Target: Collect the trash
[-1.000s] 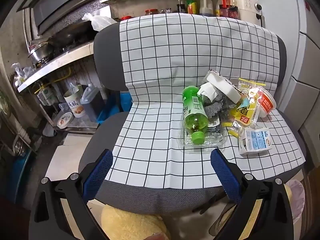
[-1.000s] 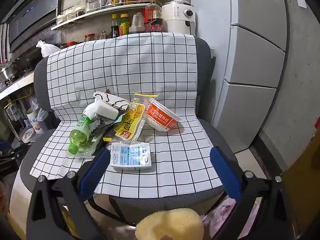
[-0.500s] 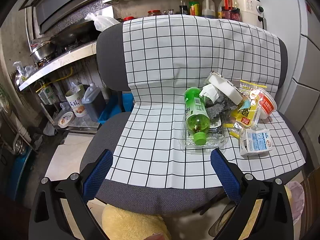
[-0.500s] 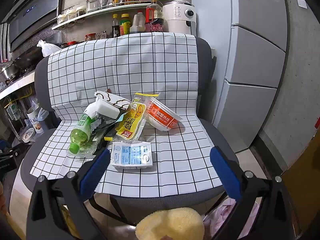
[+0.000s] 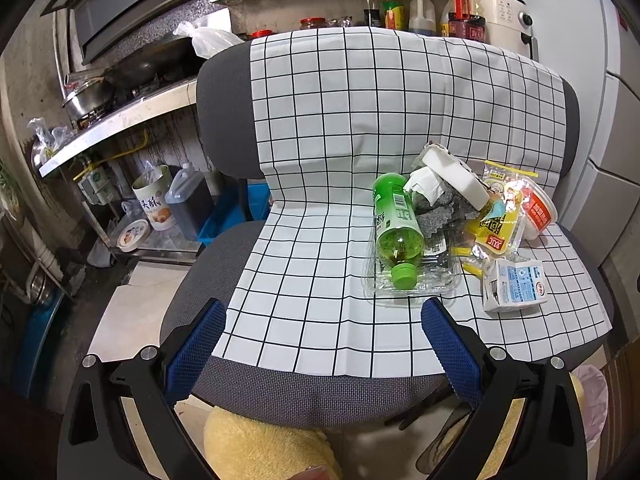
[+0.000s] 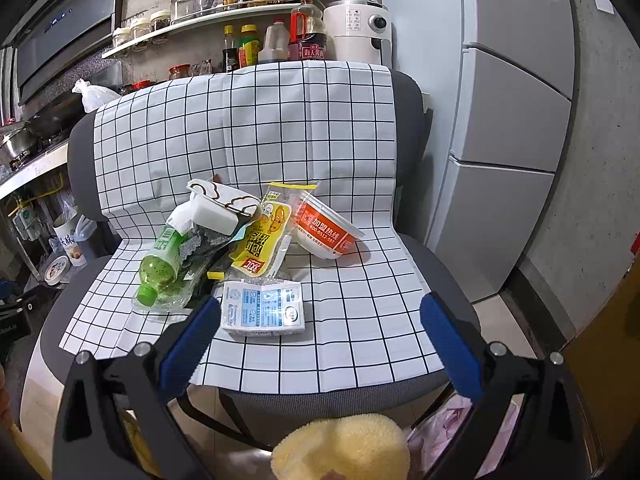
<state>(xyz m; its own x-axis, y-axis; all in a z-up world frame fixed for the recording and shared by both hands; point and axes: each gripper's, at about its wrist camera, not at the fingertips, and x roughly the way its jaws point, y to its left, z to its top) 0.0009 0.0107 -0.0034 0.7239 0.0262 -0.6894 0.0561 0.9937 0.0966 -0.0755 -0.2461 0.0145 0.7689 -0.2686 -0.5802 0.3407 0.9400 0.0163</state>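
chair: grey chair ahead of both my grippers, checked cloth draped over seat and back.
trash pile: on the cloth, ahead-right of my left fingers, ahead-left of my right.
bottle: green bottle lying in a clear tray, cap toward me, just past my left gripper's right finger.
carton: flat blue-white carton, touching-close beside my right gripper's left finger.
wrapper: yellow wrapper behind carton, leaning on the pile.
bowl: red-white bowl tipped on its side, far side of pile.
foam box: white, on top of pile.
behind: fridge, shelf of bottles.
left gripper: wide open, holding nothing, over seat's front edge.
right gripper: wide open, holding nothing.
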